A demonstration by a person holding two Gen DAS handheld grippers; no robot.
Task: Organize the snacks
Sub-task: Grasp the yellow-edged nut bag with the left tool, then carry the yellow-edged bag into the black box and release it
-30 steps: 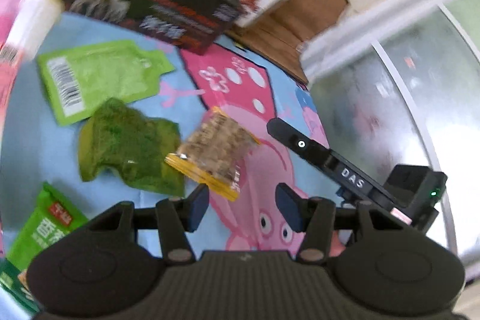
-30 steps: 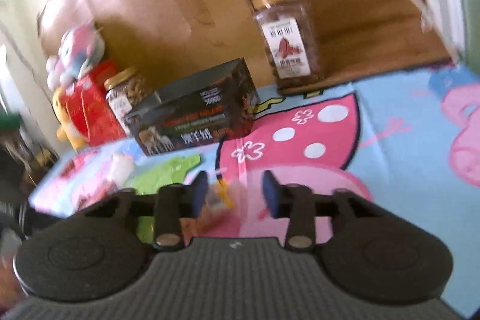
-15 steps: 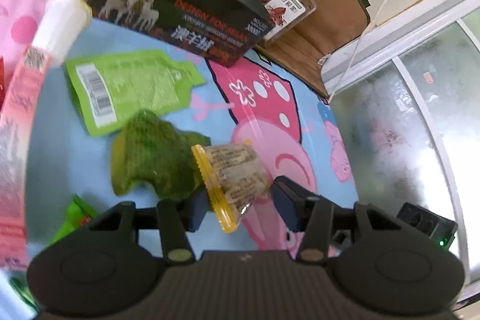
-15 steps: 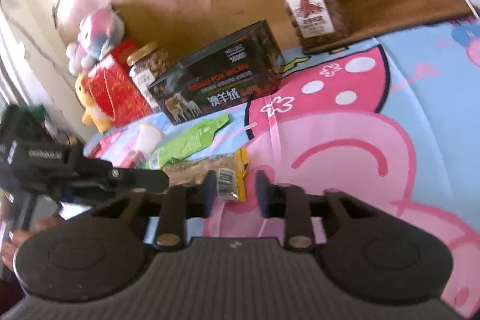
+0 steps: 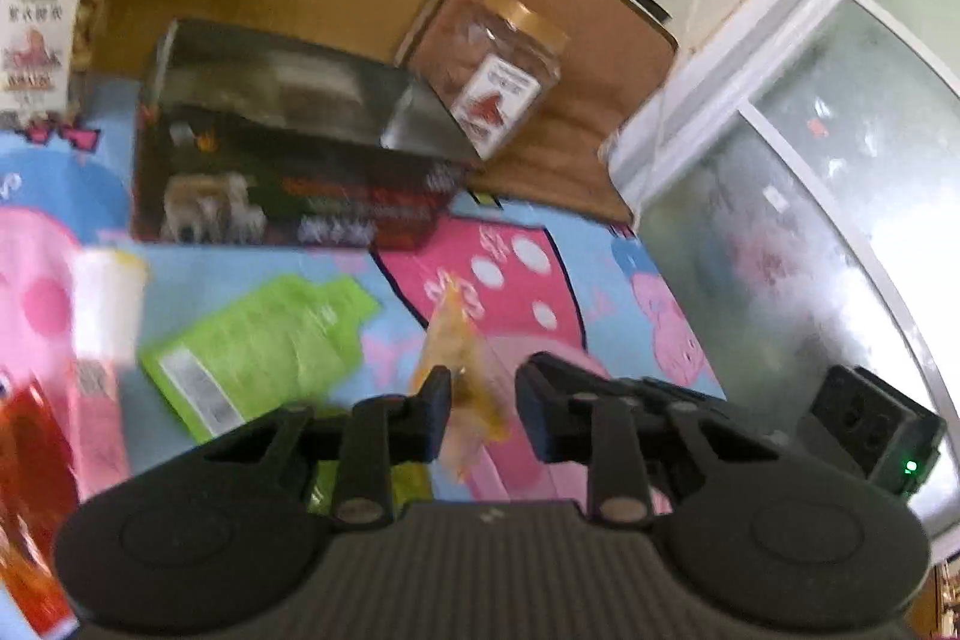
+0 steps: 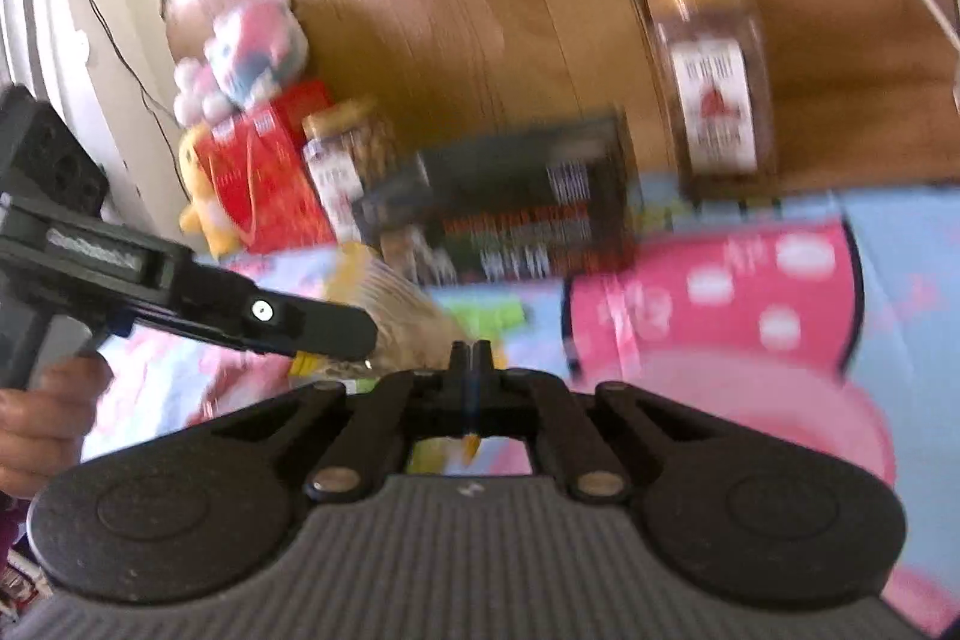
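Observation:
A clear snack packet point(image 5: 462, 358) with a yellow edge stands upright between the fingers of my left gripper point(image 5: 483, 400), lifted off the cartoon mat point(image 5: 510, 268). The jaws are closing on it and the left pad touches it. In the right wrist view the same packet point(image 6: 396, 298) sits just beyond my right gripper point(image 6: 471, 355), which is shut on the packet's yellow edge. The left gripper's near finger point(image 6: 312, 322) covers the packet's other side. The picture is blurred.
A black box point(image 5: 288, 172) lies behind the packet, with one jar point(image 5: 504, 70) at its right and another point(image 5: 54, 10) at far left. A green pouch point(image 5: 258, 346) and a pink tube point(image 5: 102, 316) lie left. A glass door point(image 5: 810, 250) bounds the right. A person's hand point(image 6: 42, 430) holds the left gripper.
The left gripper took the packet between its fingers, narrowed on it and rose, lifting it off the mat. The right gripper came in from the right and shut on the packet's edge.

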